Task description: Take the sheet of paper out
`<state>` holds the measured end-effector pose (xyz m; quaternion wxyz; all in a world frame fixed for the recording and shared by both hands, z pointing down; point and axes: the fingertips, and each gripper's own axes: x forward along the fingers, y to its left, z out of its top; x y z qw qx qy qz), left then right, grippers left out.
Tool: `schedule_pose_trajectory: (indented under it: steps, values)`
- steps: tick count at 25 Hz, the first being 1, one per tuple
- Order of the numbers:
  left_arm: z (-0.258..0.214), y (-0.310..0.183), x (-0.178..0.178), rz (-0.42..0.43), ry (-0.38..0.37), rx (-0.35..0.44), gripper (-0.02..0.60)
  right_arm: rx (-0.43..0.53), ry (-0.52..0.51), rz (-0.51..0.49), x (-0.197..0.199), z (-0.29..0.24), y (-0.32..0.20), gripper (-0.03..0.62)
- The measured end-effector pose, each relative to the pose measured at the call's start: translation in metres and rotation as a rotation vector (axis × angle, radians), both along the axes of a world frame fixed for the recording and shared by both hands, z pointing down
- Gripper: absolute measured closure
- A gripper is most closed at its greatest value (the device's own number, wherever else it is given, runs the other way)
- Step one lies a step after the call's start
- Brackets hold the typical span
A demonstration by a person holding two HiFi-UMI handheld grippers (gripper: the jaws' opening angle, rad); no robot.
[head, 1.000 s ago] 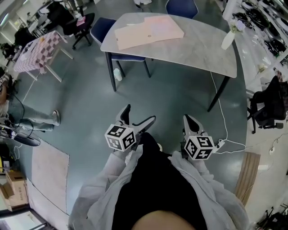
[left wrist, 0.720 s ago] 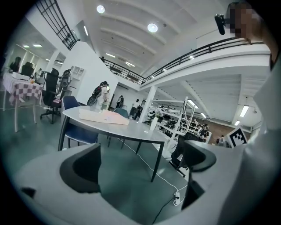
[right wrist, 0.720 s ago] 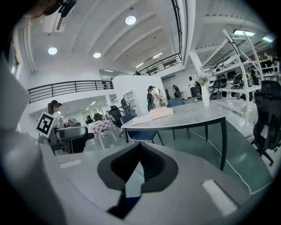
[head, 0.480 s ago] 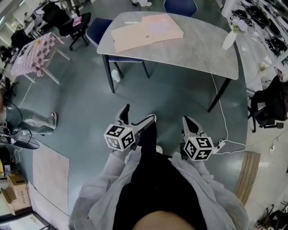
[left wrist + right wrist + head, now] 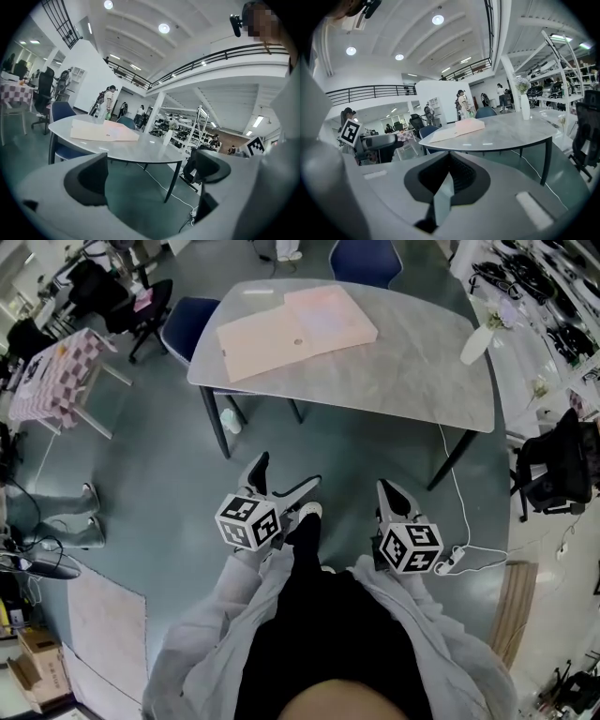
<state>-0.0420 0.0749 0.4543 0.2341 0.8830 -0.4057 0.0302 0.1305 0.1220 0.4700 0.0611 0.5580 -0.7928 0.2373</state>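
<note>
A flat tan envelope (image 5: pixel 267 338) lies on the grey table (image 5: pixel 403 362), with a pink box (image 5: pixel 330 315) partly over its right end. No separate sheet of paper shows. Both grippers hang over the floor, well short of the table. My left gripper (image 5: pixel 289 474) is open and empty. My right gripper (image 5: pixel 385 487) is shut with nothing in it. The left gripper view has the envelope (image 5: pixel 101 133) far beyond the spread jaws of the left gripper (image 5: pixel 150 178). In the right gripper view the envelope (image 5: pixel 445 135) and box (image 5: pixel 469 125) lie far past the shut gripper (image 5: pixel 447 180).
A white vase (image 5: pixel 476 338) stands at the table's right edge. Blue chairs (image 5: pixel 192 320) sit at the table's left and far sides. A white cable and power strip (image 5: pixel 452 559) lie on the floor to the right. A black chair (image 5: pixel 553 470) and a checkered table (image 5: pixel 56 376) flank the area.
The table has slid down and left in the head view as the person steps closer. Both grippers keep their pose, left open and right shut.
</note>
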Motion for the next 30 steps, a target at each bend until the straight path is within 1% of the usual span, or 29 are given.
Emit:
schedule_pose_trajectory:
  steps: [6, 11, 19, 23, 30]
  values:
    - [-0.007, -0.063, -0.004, 0.036, 0.008, -0.003, 0.003, -0.007, 0.010, 0.028, -0.006, -0.007, -0.058, 0.585]
    - [-0.007, -0.111, -0.015, 0.040, 0.021, -0.003, 0.003, -0.005, 0.021, 0.051, -0.013, -0.009, -0.103, 0.585]
    - [0.000, -0.177, -0.019, 0.075, 0.035, -0.007, 0.004, 0.007, 0.028, 0.091, -0.020, -0.005, -0.165, 0.585]
    - [0.006, -0.195, -0.018, 0.100, 0.037, -0.020, 0.006, 0.003, 0.033, 0.126, -0.018, -0.001, -0.182, 0.585]
    - [0.016, -0.208, -0.020, 0.123, 0.039, -0.054, 0.006, -0.037, 0.044, 0.157, -0.015, 0.008, -0.188, 0.585]
